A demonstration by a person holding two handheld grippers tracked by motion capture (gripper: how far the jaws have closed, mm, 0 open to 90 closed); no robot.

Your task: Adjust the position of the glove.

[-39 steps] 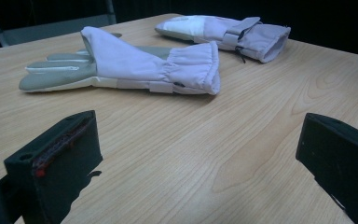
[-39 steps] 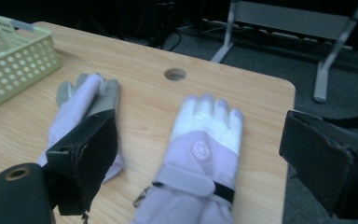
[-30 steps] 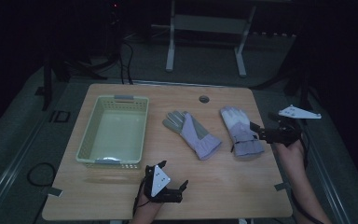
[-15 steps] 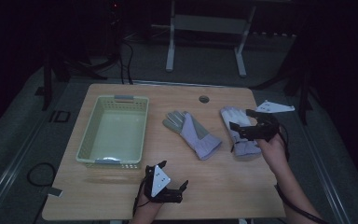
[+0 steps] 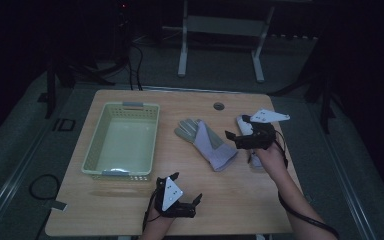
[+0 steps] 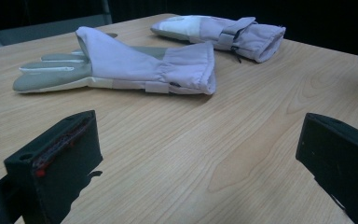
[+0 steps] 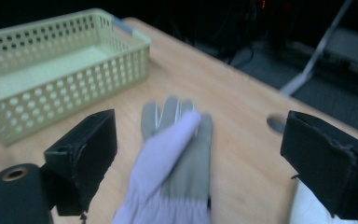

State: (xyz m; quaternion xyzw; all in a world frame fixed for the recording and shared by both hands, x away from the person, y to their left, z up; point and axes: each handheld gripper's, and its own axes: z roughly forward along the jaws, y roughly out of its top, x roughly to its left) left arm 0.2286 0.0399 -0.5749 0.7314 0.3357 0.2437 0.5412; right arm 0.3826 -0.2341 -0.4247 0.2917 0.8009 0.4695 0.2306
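My right gripper (image 5: 235, 136), jaws spread wide and empty, hovers above the right glove (image 5: 246, 125) and faces the middle glove (image 5: 206, 142), whose long axis runs diagonally, fingers toward the basket (image 5: 125, 107); my left gripper (image 5: 190, 195) rests open, farther off.

Wooden table (image 5: 130, 197) carries basket (image 5: 123, 141), two gloves: one (image 5: 207, 143) ahead of right fingers, other (image 5: 245, 125) beneath them.
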